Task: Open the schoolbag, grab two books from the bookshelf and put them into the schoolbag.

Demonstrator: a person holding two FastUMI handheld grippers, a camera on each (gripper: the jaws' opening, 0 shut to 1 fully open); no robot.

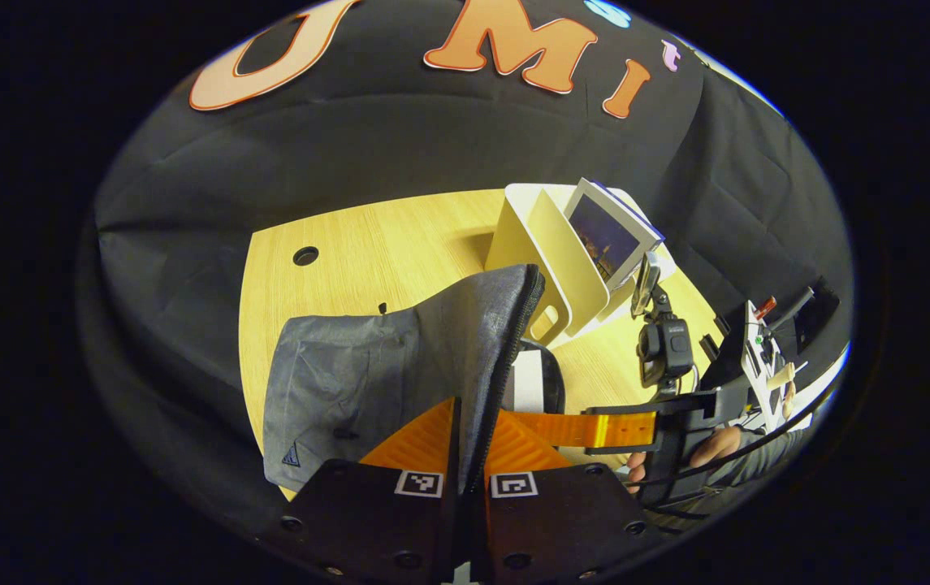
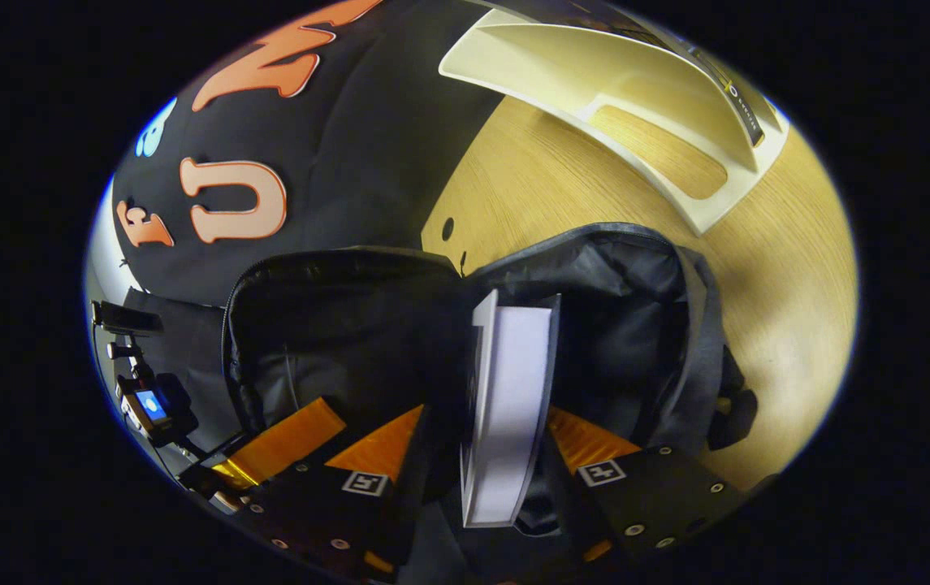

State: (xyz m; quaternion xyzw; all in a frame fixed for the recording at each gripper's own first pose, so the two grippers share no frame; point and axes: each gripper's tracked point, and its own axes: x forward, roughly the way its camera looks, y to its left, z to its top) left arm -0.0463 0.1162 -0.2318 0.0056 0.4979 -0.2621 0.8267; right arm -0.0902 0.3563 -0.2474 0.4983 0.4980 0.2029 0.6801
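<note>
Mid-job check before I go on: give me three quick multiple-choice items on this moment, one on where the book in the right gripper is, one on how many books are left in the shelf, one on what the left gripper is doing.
1. Where is the book that the right gripper holds?
A. flat on the table
B. going into the open schoolbag
C. back in the bookshelf

2. How many books stand in the bookshelf?
A. none
B. one that I can make out
C. four

3. What is the left gripper doing?
A. shut on the schoolbag's zipper edge
B. open above the table
C. holding a book

Answers:
1 B, the book stands upright in the mouth of the schoolbag.
2 B, one cover leans in the last slot.
3 A, both fingers pinch the grey flap, holding it up.
</note>
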